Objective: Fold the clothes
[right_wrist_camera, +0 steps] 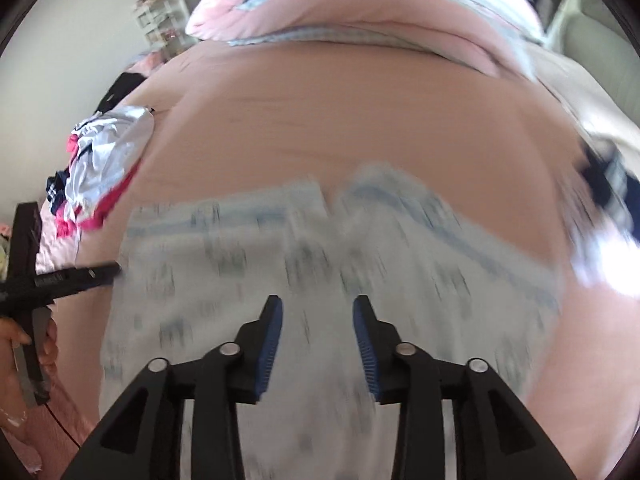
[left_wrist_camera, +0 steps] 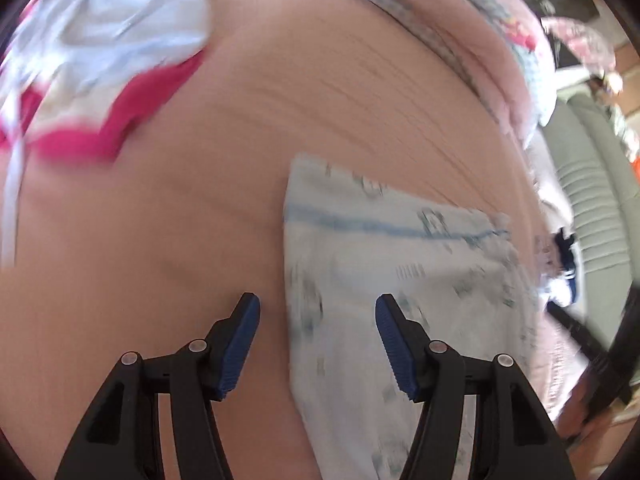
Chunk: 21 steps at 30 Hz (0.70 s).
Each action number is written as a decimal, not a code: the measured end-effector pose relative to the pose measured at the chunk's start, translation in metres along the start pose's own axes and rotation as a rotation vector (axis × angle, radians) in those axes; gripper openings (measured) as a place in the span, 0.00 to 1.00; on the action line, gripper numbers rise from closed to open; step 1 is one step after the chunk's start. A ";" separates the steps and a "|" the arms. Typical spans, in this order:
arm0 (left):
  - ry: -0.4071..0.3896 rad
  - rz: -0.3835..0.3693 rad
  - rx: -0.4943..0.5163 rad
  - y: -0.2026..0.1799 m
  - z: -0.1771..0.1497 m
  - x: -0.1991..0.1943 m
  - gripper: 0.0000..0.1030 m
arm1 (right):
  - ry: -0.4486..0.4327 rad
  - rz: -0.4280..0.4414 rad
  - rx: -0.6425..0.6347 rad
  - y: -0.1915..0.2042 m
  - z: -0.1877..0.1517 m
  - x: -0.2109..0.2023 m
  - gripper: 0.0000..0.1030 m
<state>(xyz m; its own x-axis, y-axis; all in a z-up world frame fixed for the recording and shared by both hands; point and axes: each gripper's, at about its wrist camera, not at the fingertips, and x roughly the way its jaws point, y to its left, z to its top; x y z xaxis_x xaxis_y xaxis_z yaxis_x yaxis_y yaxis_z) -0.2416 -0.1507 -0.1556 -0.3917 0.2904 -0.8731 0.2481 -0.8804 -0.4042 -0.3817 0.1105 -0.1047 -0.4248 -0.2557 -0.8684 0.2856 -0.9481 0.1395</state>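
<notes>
A pale blue-and-white printed garment (right_wrist_camera: pixel 304 264) lies spread flat on a pink bed sheet (right_wrist_camera: pixel 360 128). My right gripper (right_wrist_camera: pixel 318 308) hangs over its near half with the jaws apart and nothing between the blue pads. In the left wrist view the same garment (left_wrist_camera: pixel 400 280) shows its left edge. My left gripper (left_wrist_camera: pixel 318 308) stands open above that edge, one pad over the sheet (left_wrist_camera: pixel 160 240) and one over the cloth. It also appears in the right wrist view as a black tool (right_wrist_camera: pixel 60 280) at the left edge, held by a hand (right_wrist_camera: pixel 16 356). Both views are blurred.
A heap of white, pink and navy clothes (right_wrist_camera: pixel 100 160) lies at the bed's left side, also seen in the left wrist view (left_wrist_camera: pixel 100 72). A pink and blue quilt (right_wrist_camera: pixel 360 20) is bunched at the far end. Dark navy clothing (right_wrist_camera: pixel 608 192) sits at the right.
</notes>
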 end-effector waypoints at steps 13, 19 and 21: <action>-0.124 -0.044 0.086 -0.003 0.030 0.027 0.27 | 0.290 0.134 -0.250 0.007 0.087 0.135 0.30; -0.165 0.001 0.094 -0.011 0.041 0.026 0.03 | 0.237 0.206 -0.359 0.031 0.084 0.119 0.11; -0.204 0.021 0.125 -0.015 0.044 0.015 0.03 | 0.210 0.202 -0.374 0.038 0.086 0.113 0.11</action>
<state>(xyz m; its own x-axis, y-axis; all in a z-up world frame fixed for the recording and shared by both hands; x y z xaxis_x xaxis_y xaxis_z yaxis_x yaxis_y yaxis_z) -0.2903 -0.1501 -0.1505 -0.5617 0.2008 -0.8026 0.1518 -0.9286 -0.3386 -0.4928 0.0294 -0.1561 -0.1566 -0.3476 -0.9245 0.6505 -0.7406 0.1683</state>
